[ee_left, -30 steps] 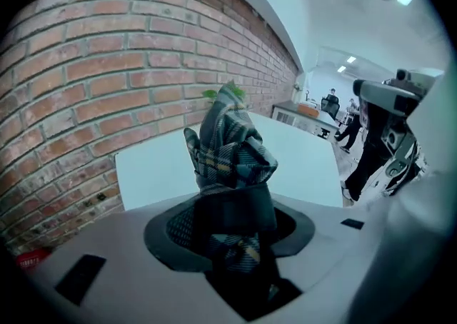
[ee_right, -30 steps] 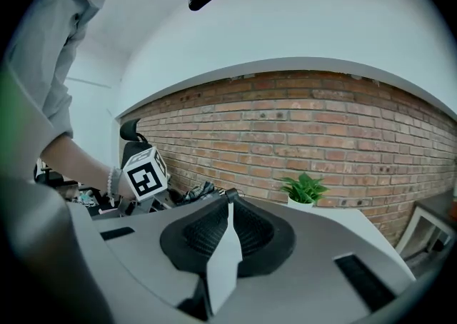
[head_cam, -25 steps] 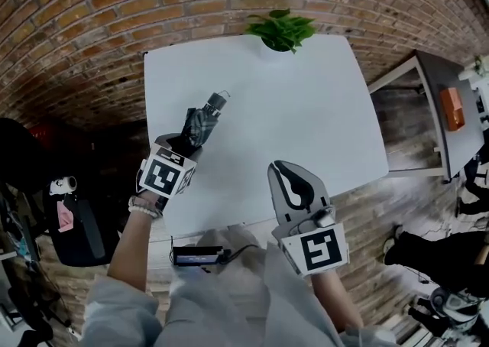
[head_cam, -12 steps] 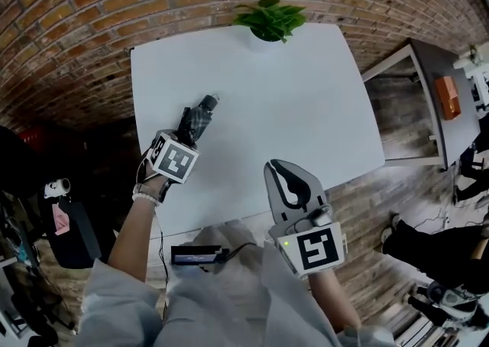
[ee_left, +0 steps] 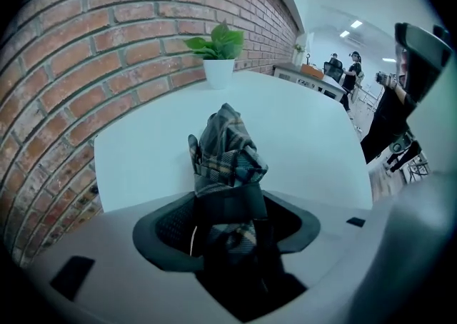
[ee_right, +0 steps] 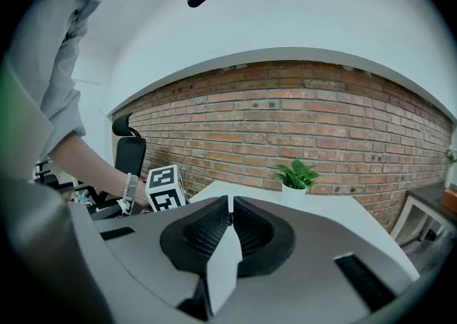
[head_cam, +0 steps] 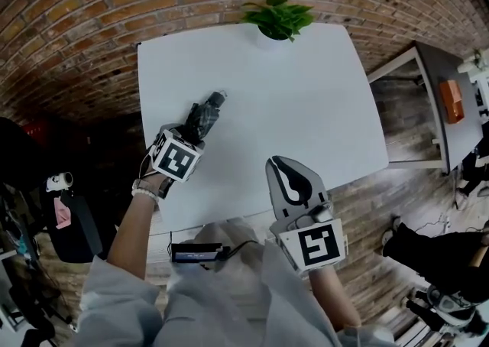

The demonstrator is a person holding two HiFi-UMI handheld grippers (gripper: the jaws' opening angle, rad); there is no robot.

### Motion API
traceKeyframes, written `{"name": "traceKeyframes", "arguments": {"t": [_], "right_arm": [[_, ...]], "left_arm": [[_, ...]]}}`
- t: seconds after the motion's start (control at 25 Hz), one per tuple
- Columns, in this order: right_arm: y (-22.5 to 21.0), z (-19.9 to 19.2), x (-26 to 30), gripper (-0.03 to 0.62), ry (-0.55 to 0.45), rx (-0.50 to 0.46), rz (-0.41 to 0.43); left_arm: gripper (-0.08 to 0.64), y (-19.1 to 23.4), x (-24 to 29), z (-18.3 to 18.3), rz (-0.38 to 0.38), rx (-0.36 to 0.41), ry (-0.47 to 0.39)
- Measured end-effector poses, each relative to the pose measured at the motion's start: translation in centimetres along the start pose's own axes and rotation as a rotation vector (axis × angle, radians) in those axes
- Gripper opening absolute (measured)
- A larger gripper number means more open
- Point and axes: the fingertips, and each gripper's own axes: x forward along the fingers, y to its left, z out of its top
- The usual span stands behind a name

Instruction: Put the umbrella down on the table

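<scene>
The left claw (ee_left: 228, 224) is opening. Its jaws stand wide, with the folded plaid umbrella (ee_left: 225, 150) between them and a gap showing beside each pad. From the head view, the umbrella (head_cam: 205, 114) stretches away from that claw (head_cam: 191, 131) over the white bench (head_cam: 306, 108), close to its left edge and nearer the front than the back. Whether its far end rests on the surface is hard to tell. The right claw (ee_right: 230, 224) is pressed together with nothing in it, and hangs at the bench's front edge (head_cam: 290, 185). A potted plant (head_cam: 276, 20) sits at the far edge, with a brick wall (head_cam: 92, 24) beyond.
</scene>
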Motion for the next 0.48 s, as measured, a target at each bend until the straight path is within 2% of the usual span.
{"name": "traceKeyframes", "arguments": {"t": [0.12,0.36,0.48], "right_arm": [[0.5,0.2,0.2,0.052,-0.010,-0.006,0.017],[1.8,1.4,0.7,0.052,-0.010,-0.029,0.038],[2.8,2.1,0.7,0.052,-0.026,-0.039,0.061]], "left_arm": [[0.270,0.1,-1.3,0.6,0.009,-0.008,-0.069],[0.268,0.9,-5.7,1.5,0.031,-0.117,-0.220],[0.232,1.2,-8.6,2.0,0.064,-0.146,-0.303]]}}
